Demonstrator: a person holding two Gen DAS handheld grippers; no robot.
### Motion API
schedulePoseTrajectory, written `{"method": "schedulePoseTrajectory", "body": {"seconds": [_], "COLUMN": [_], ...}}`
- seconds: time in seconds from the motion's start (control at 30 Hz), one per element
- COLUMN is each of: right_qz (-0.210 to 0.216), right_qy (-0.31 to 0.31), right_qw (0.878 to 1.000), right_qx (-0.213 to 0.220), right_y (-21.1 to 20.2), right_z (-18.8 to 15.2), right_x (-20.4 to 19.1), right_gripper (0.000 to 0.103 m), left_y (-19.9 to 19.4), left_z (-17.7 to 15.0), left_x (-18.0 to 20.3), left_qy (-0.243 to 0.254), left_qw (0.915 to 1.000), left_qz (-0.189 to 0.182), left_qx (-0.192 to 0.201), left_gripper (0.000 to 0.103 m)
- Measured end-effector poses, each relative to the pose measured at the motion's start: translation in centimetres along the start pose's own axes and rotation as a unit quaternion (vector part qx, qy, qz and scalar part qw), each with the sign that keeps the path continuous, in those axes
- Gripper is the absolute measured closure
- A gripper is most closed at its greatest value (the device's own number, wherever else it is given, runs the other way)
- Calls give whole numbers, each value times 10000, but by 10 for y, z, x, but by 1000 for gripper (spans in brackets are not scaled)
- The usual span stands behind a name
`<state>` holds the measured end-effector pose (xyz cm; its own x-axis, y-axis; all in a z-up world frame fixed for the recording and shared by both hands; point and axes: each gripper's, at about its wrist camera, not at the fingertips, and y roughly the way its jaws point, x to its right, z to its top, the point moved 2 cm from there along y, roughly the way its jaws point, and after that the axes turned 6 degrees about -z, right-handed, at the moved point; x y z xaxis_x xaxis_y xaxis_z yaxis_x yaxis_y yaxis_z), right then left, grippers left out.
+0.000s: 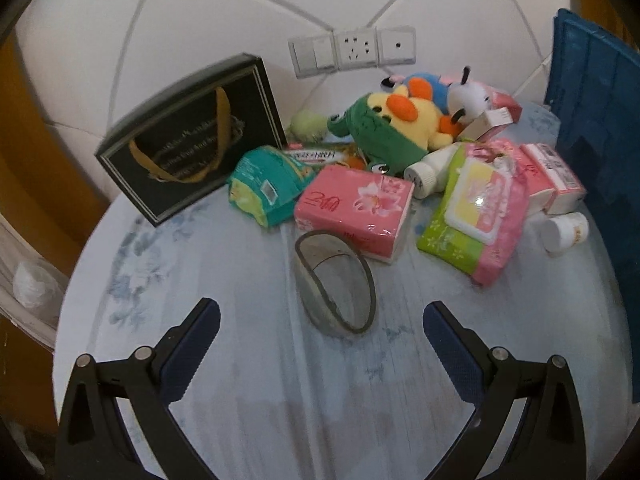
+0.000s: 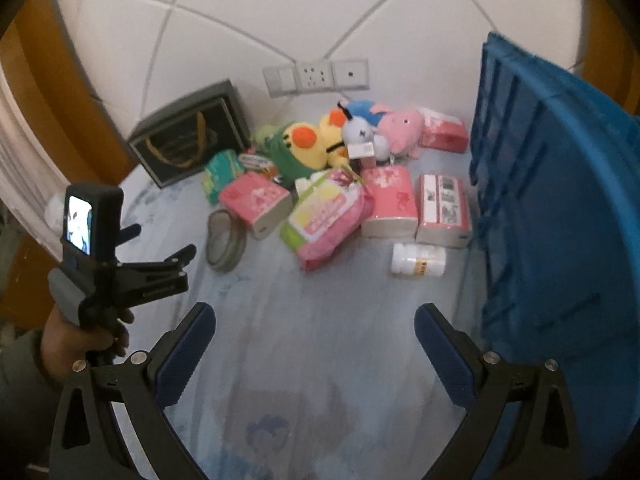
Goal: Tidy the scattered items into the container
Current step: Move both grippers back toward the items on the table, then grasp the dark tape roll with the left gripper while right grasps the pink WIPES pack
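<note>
1. Your left gripper (image 1: 322,322) hung with its fingers (image 1: 204,322) spread wide and empty above the worktop (image 1: 240,380); your right gripper (image 2: 314,326) was equally wide and held nothing.
2. Just ahead of the left fingers lay the grey tape roll (image 1: 334,282), tipped on its side and touching the pink tissue pack (image 1: 354,210) beyond it.
3. Further out sat the wipes packet (image 1: 476,208), the white bottle (image 2: 418,260) and the plush toys (image 1: 404,120).
4. The blue container (image 2: 560,216) stood to the right of the right fingers.
5. Taking the roll first seemed sensible: straddle one wall of the ring, since pinching across its width could flatten it or nudge the tissues.
</note>
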<state>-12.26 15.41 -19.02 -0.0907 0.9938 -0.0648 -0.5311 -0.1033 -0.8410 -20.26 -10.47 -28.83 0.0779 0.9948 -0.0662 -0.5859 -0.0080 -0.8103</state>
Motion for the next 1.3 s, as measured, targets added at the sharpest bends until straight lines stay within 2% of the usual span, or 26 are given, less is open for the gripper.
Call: {"method": "schedulePoseTrajectory", "body": {"seconds": [0.23, 0.4, 0.67, 0.8, 0.87, 0.97, 1.07, 1.3], "right_qz": [-80, -115, -167, -166, -138, -102, 50, 12], "right_qy": [226, 295, 281, 426, 548, 761, 893, 765], "right_qw": [9995, 9991, 9988, 9984, 9977, 9963, 9955, 9961], "right_qx": [-188, -295, -364, -344, -372, -397, -328, -443], "right_y": [71, 115, 177, 206, 219, 236, 246, 268], "right_z": [2, 5, 20, 34, 40, 48, 57, 68], "right_x": [4, 7, 3, 4, 6, 7, 4, -4], "right_gripper": [2, 2, 2, 2, 2, 2, 2, 2], "left_y": [63, 101, 135, 137, 136, 132, 130, 125], "left_z": [-3, -3, -2, -8, -11, -13, -18, -21], "left_x": [-5, -12, -11, -12, -12, -8, -8, -19], "left_qy": [-91, -358, -424, -354, -382, -292, -236, -259], "left_qw": [9995, 9986, 9979, 9987, 9985, 9985, 9986, 9981], "left_qz": [102, 50, 23, -71, -220, -397, -428, -512], "left_qx": [-275, -379, -491, -366, -315, -257, -189, -238], "left_gripper": [0, 0, 0, 0, 6, 25, 27, 32]}}
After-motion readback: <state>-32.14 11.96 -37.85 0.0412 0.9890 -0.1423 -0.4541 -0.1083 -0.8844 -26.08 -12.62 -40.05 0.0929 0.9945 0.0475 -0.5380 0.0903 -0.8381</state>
